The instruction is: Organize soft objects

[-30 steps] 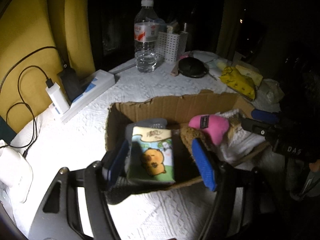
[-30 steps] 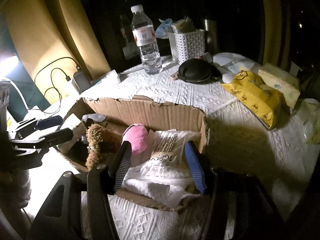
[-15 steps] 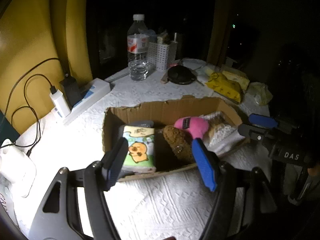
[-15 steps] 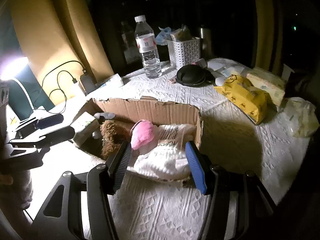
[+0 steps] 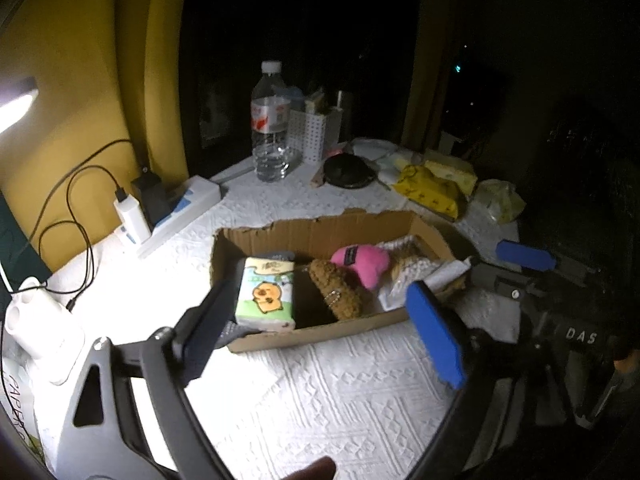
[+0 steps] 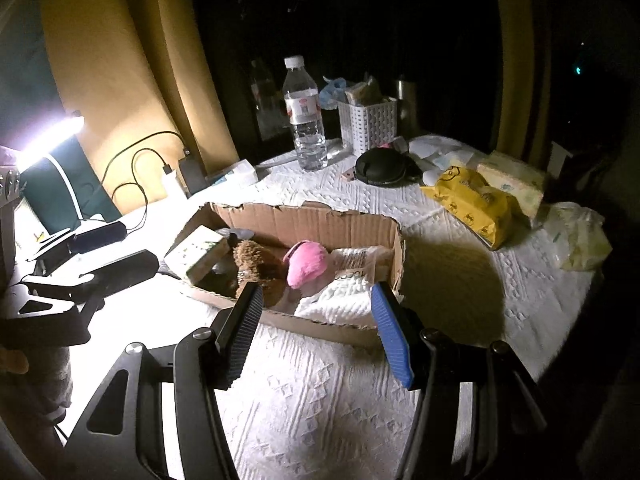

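Observation:
A shallow cardboard box (image 5: pixel 320 330) (image 6: pixel 320 220) lies on the white tablecloth. It holds a tissue pack with a cartoon animal (image 5: pixel 266 296) (image 6: pixel 196 254), a brown plush (image 5: pixel 338 292) (image 6: pixel 256 262), a pink plush (image 5: pixel 362 262) (image 6: pixel 306 268) and a white towel (image 5: pixel 416 276) (image 6: pixel 340 300). My left gripper (image 5: pixel 324 328) is open and empty, in front of the box's near wall. My right gripper (image 6: pixel 316 330) is open and empty, before the box's right end; it also shows in the left wrist view (image 5: pixel 520 276).
At the back stand a water bottle (image 5: pixel 270 128) (image 6: pixel 306 116), a white basket (image 6: pixel 368 124) and a black round case (image 6: pixel 380 168). Yellow packs (image 6: pixel 476 198) lie right. A power strip with chargers (image 5: pixel 172 208) and cables lie left. A lamp (image 6: pixel 48 140) shines.
Both grippers have pulled back and up from the box, which now looks smaller and farther. The tissue pack stays in the box's left end.

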### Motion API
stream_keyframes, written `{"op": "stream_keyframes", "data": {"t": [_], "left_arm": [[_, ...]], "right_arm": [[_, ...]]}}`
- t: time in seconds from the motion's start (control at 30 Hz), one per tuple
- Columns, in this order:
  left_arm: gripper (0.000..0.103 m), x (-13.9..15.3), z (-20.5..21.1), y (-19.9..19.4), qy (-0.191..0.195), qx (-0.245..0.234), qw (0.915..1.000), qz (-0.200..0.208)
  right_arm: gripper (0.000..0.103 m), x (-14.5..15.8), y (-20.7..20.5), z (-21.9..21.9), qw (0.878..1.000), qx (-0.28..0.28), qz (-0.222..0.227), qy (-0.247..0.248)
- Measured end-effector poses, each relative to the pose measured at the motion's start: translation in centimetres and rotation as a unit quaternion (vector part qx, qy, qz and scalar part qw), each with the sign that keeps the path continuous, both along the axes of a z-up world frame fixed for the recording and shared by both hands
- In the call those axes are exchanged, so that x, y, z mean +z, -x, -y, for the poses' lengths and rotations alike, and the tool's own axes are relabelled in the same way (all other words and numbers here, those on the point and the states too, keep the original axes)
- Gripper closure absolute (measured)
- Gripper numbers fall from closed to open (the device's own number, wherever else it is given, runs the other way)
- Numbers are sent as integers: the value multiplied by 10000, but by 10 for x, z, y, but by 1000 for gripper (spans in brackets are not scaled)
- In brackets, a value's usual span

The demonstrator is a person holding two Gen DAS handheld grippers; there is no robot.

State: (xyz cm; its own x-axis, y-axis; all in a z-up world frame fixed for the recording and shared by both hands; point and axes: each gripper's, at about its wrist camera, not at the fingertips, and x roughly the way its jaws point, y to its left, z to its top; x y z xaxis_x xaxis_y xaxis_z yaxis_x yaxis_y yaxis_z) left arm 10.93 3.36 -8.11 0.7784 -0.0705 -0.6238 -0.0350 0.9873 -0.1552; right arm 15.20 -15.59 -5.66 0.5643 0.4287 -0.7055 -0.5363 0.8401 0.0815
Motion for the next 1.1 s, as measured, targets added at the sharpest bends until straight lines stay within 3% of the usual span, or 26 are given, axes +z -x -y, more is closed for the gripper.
{"op": "stream_keyframes", "data": {"t": [0.27, 0.7, 0.83, 1.1], "left_arm": [[13, 15, 0, 13, -46, 18, 10000, -19], [10, 58, -3, 49, -280, 181, 9986, 401], [6, 70, -4, 60, -456, 359, 9969, 525], [6, 91, -10, 76, -335, 375, 9962, 709]], "right_arm": [[35, 19, 22, -2, 9998, -102, 153, -6], [33, 59, 54, -1, 9985, -256, 487, -78], [23, 74, 64, 2, 9977, -273, 613, -136], [22, 95, 81, -2, 9956, -324, 872, -100]]}}
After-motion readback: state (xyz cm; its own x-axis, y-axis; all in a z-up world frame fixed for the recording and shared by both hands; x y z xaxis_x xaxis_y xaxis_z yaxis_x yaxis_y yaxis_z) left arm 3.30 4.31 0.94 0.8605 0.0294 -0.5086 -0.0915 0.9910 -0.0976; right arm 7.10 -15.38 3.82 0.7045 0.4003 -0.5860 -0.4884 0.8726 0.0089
